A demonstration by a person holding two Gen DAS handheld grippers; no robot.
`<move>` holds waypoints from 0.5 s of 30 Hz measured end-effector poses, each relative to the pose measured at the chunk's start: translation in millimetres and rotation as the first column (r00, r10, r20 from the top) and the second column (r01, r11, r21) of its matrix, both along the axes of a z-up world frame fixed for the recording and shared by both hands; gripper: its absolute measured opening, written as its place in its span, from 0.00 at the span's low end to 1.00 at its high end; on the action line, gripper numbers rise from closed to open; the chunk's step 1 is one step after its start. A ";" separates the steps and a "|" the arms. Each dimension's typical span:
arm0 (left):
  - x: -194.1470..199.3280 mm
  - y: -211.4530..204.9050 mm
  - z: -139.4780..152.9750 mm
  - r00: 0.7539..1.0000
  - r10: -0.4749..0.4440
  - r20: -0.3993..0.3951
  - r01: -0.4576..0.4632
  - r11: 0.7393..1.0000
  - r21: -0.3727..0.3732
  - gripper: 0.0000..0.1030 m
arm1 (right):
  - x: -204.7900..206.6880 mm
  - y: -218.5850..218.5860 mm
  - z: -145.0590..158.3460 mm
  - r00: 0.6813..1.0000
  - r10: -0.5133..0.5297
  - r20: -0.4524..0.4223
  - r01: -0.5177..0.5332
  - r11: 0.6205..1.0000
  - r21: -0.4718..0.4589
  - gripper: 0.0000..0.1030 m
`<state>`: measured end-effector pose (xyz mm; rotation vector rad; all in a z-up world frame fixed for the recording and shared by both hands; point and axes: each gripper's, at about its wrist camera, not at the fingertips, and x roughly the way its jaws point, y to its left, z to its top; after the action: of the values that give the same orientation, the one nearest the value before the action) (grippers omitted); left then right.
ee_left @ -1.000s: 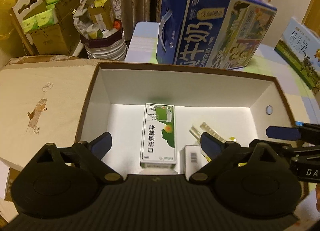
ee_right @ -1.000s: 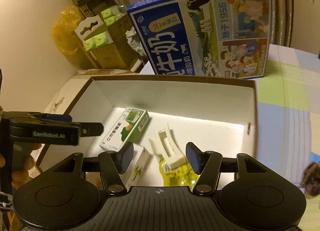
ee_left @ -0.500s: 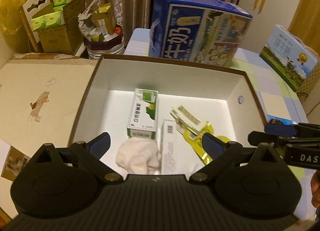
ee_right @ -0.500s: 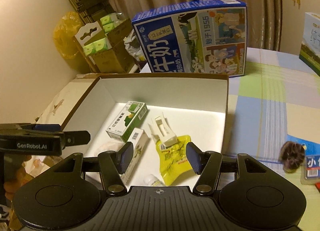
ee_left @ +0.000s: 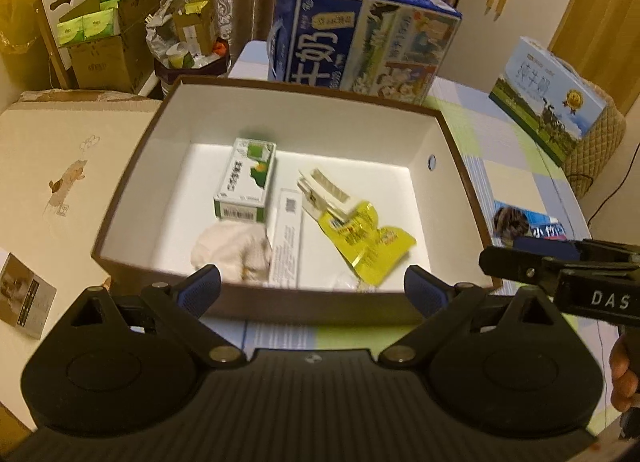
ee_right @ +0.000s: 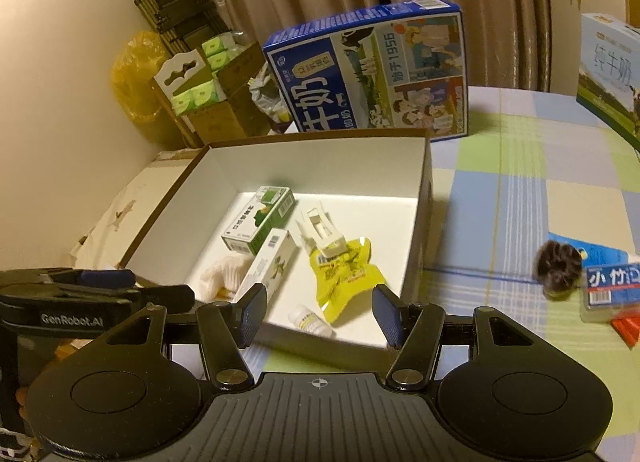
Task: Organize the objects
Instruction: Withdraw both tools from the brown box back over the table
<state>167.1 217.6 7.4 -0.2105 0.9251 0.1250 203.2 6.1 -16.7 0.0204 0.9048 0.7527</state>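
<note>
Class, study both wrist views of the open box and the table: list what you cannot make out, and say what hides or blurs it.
1. Small white bottle: label too small in the right wrist view; in the left wrist view the box front wall mostly hides it.
2. White cloth: near end cut off by that wall in the left wrist view.
3. Dark round object on the table: blurred, unidentifiable.
4. Red item: cut by the right wrist view's edge.

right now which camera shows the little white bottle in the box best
The right wrist view: the little white bottle lies in plain sight near the box's front wall, beside the yellow pouch. In the left wrist view the front wall hides most of it, leaving a blurred pale scrap.
</note>
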 end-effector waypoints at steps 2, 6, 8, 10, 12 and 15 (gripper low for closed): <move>-3.0 -8.1 -2.5 1.000 -0.004 -0.012 0.004 1.000 0.004 0.94 | -3.2 -6.7 0.0 1.000 -0.002 -0.004 0.002 1.000 -0.002 0.54; -10.1 -22.3 -6.8 1.000 -0.012 -0.026 0.011 1.000 -0.006 0.94 | -8.6 -19.0 -0.5 1.000 0.001 -0.010 -0.001 1.000 -0.002 0.54; -12.5 -28.9 -9.1 0.999 -0.009 -0.037 0.009 1.000 -0.001 0.94 | -10.2 -24.7 -0.8 1.000 0.002 -0.015 -0.002 1.000 -0.002 0.54; -15.5 -35.1 -10.9 0.999 -0.009 -0.047 0.009 1.000 -0.003 0.94 | -11.6 -30.7 -1.5 1.000 0.005 -0.020 -0.005 1.000 -0.003 0.54; -17.4 -41.1 -12.5 0.998 -0.007 -0.058 0.006 1.000 -0.006 0.94 | -13.4 -37.0 -3.2 1.000 0.008 -0.026 -0.009 1.000 -0.008 0.54; -20.8 -49.8 -13.4 0.998 -0.002 -0.065 0.002 1.000 -0.008 0.94 | -15.1 -48.7 -5.9 0.999 0.015 -0.039 -0.016 1.000 -0.009 0.54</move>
<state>146.3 167.8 -6.0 -0.2134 0.9912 0.1269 188.1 -42.6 -22.6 0.0196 0.9462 0.7644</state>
